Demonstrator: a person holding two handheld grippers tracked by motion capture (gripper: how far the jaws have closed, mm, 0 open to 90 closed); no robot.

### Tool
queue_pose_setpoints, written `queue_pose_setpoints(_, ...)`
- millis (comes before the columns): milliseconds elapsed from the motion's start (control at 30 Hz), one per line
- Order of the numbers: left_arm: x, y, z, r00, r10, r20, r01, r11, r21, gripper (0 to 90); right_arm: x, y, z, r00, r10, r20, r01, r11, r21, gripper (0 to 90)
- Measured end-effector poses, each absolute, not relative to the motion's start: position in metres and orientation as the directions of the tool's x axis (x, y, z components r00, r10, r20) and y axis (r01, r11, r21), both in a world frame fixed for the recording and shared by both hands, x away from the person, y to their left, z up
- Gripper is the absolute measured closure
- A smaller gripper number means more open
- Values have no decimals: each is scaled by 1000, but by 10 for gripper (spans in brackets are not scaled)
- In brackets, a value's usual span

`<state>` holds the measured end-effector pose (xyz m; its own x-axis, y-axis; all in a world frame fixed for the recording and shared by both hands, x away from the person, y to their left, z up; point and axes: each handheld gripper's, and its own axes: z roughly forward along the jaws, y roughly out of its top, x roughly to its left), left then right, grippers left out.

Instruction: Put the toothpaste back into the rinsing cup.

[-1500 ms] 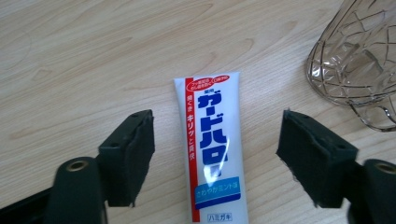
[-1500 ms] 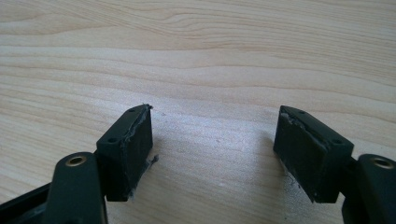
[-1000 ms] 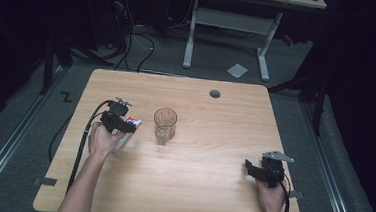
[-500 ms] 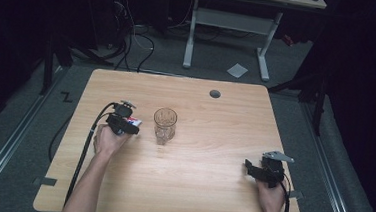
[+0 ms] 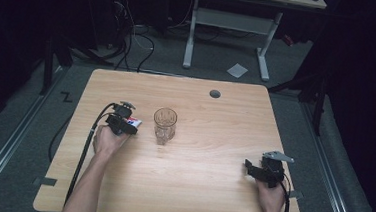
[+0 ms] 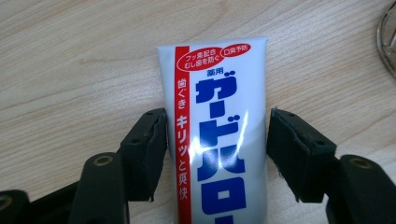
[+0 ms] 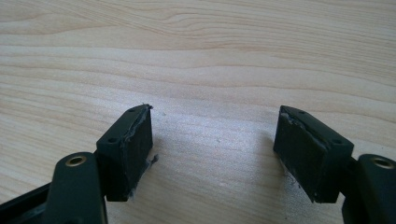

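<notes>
The room is dark around a lit wooden desk [image 5: 185,186], with a second desk frame [image 5: 227,23] beyond its far edge, cables [image 5: 130,37] on the grey floor off the far left corner and a scrap of paper [image 5: 237,70] near that frame's foot. The desk top is smooth pale laminate with a cable hole [image 5: 215,94] toward the far edge, flat and likely a little slick, so a thing lying on it may slide when nudged. A glass mug [image 5: 165,125] stands left of centre, hard and breakable, best kept clear of. Just left of it lies the tube [image 6: 217,126], flat on the desk toward the left edge: probably light, soft-walled and glossy, so it should dent under pressure; taking it across its width at mid-body looks sound. The left tool [image 6: 217,154] straddles it, jaws just closing, one pad at the tube's edge, the other a sliver off. The right tool [image 7: 212,154] rests spread and empty near the near right corner.
</notes>
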<state>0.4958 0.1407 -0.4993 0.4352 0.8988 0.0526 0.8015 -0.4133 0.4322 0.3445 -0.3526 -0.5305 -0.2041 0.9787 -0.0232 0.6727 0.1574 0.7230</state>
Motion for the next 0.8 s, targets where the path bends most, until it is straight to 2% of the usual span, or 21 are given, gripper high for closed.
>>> queue_pose_setpoints(333, 500, 145, -503, 420, 907, 8, 824, -386, 414, 419, 344, -352, -530, -200, 980, -20, 675, 153, 722, 279)
queue_pose_setpoints(500, 500, 148, -501, 425, 905, -9, 825, -383, 417, 490, 344, -352, -530, -201, 979, -21, 674, 154, 722, 279)
queue_pose_setpoints(633, 499, 149, -498, 432, 902, -15, 820, -386, 424, 583, 344, -353, -530, -204, 979, -23, 673, 157, 723, 278)
queue_pose_setpoints(800, 496, 150, -495, 449, 894, -13, 810, -401, 428, 625, 344, -352, -530, -203, 979, -22, 673, 156, 723, 278)
